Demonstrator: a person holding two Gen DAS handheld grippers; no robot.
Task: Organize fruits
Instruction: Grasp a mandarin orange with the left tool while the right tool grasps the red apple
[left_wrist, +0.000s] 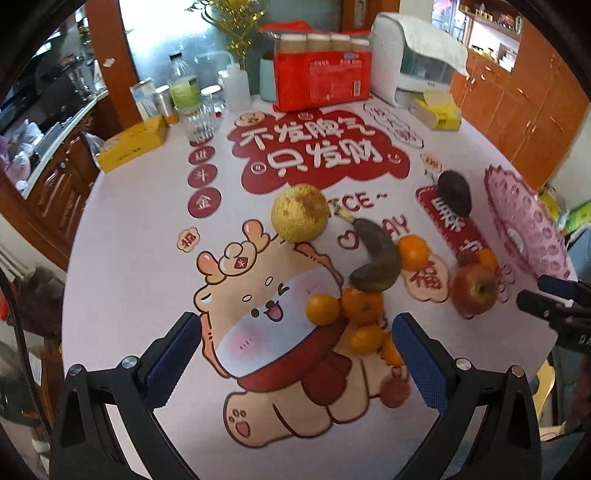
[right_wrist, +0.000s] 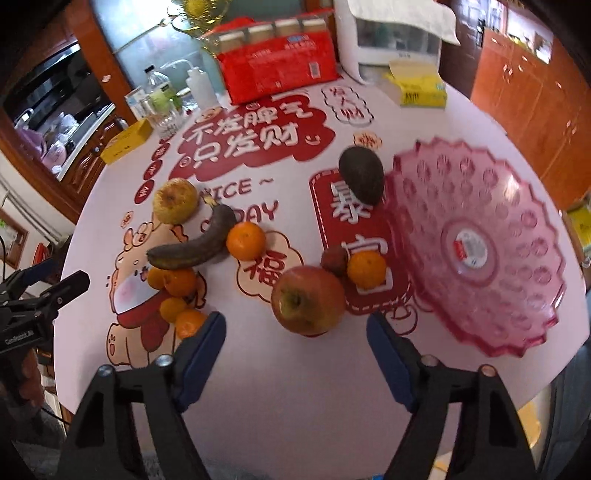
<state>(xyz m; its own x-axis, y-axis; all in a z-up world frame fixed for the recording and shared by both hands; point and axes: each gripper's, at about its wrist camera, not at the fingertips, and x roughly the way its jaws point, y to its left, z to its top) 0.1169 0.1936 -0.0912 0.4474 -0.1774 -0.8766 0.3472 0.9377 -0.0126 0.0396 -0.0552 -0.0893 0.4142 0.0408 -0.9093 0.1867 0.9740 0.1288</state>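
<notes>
the tablecloth (right_wrist: 295, 369) carries "不发脾气 只发财" in white on a red cloud, "nice ~ day" in red letters partly hidden by fruit, "福" on a small cloud, and "暴富" on a red panel. print on the red package (right_wrist: 280, 70) is too small to read.

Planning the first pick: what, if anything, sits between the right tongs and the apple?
Nothing visible. The right tongs stand open just short of the apple, with only bare tablecloth between. A small dark fruit and an orange lie beyond the apple.
</notes>
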